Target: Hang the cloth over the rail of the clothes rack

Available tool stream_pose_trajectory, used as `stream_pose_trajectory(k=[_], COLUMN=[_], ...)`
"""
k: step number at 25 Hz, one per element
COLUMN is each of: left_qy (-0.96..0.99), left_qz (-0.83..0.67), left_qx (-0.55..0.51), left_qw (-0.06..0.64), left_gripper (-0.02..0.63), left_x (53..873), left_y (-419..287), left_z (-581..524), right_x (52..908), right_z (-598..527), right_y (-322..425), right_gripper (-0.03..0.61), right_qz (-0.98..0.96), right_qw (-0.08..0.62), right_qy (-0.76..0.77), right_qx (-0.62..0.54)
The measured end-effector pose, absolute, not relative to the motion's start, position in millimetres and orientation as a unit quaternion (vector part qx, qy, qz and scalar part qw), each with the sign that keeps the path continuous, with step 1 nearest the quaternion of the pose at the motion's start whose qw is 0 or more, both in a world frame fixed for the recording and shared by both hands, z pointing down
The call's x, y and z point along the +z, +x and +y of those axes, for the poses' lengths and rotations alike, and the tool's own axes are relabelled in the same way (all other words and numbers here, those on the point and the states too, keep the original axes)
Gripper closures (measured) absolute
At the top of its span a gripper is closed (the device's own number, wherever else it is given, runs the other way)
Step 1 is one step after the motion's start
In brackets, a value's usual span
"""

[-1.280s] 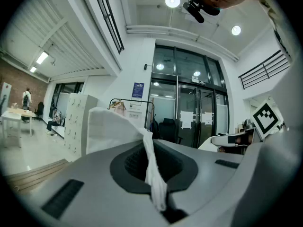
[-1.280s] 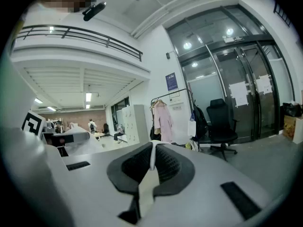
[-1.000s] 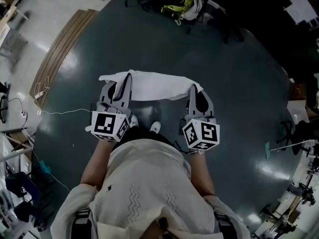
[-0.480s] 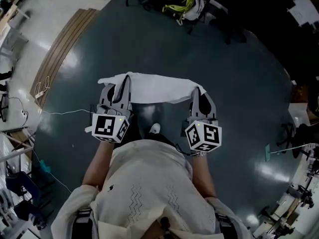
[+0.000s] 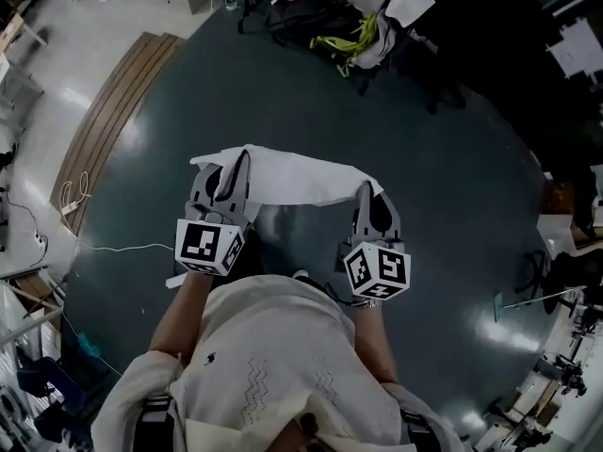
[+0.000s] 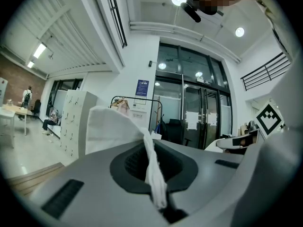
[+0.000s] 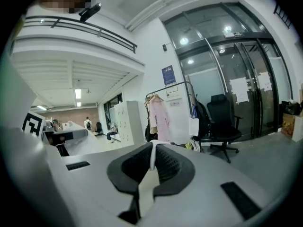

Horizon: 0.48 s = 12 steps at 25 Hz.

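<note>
Above dark floor, between my grippers: one white cloth, spread out. Fingers of my left gripper pinch one end; fingers of my right gripper pinch the other.

The dark, glossy floor carries a long wooden strip, laid slantwise along the edge where the dark surface meets a paler one. Just below the wooden strip's near end, a thin white cable trails across the dark floor. Well to the right of the strip's far end sits a heap of dark bags, with a yellow-green item lying against it.
</note>
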State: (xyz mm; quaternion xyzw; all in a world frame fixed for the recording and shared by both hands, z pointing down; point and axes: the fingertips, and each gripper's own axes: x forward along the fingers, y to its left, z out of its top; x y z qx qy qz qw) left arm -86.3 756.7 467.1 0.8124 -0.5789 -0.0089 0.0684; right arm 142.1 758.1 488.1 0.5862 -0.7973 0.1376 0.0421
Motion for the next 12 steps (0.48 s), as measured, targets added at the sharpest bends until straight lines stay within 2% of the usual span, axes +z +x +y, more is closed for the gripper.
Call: stream_pose_trajectory(k=[6,12], left_qy=[0.834,0.834], left_qz=[-0.548,-0.546], left_qx=[-0.012,-0.018], left_qw=[0.059,0.070], left_gripper=[0.598,0.598], left_x=[450.5,455.5], left_y=[-141.6,-171.4], left_z=[677.1,622.4], right_x=[472.8,475.5], right_z=[694.9,640.8], right_y=[87.4,54.8], right_gripper=[0.555,0.555], right_qz=[-0.776,-0.775], right_qw=[0.031,0.050], right_qy=[0.616,0.618], right_qx=[0.135,0.123])
